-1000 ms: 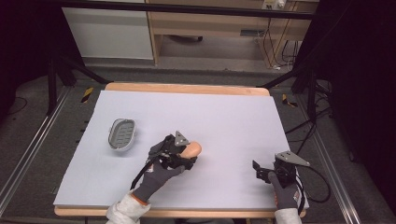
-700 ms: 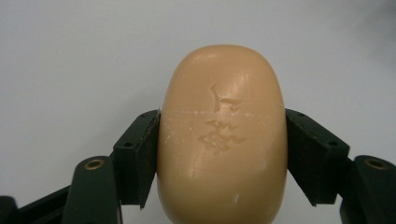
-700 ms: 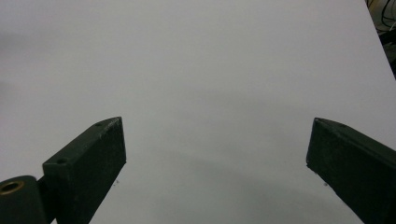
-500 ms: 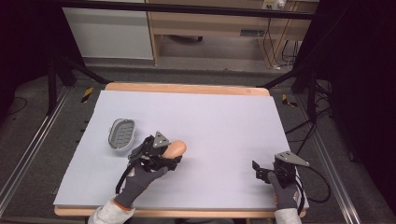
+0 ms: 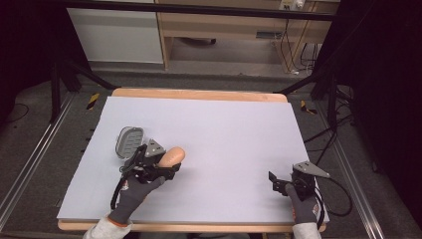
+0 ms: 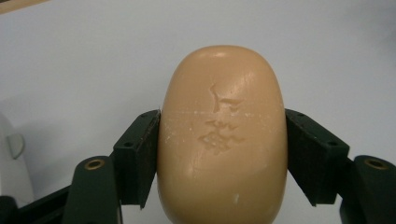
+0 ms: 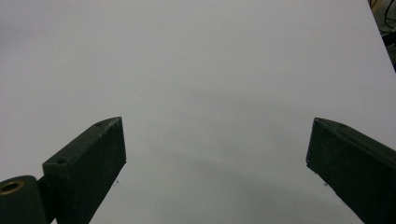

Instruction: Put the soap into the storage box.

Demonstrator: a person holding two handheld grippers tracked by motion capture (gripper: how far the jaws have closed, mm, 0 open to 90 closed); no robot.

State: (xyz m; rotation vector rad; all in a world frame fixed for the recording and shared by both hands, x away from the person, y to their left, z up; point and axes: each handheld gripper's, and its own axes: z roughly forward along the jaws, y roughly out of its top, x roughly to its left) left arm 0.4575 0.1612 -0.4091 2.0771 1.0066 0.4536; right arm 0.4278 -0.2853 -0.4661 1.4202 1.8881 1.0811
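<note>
My left tongs (image 6: 222, 140) grip the soap bar (image 6: 223, 135), soap dish (image 5: 129, 141) just beside them; right tongs (image 7: 215, 154) wide; next, I judge, lowering soap into dish.

Left tool (image 5: 166, 164) carried soap bar (image 5: 170, 156) leftward, now beside soap dish (image 5: 129, 141).
</note>
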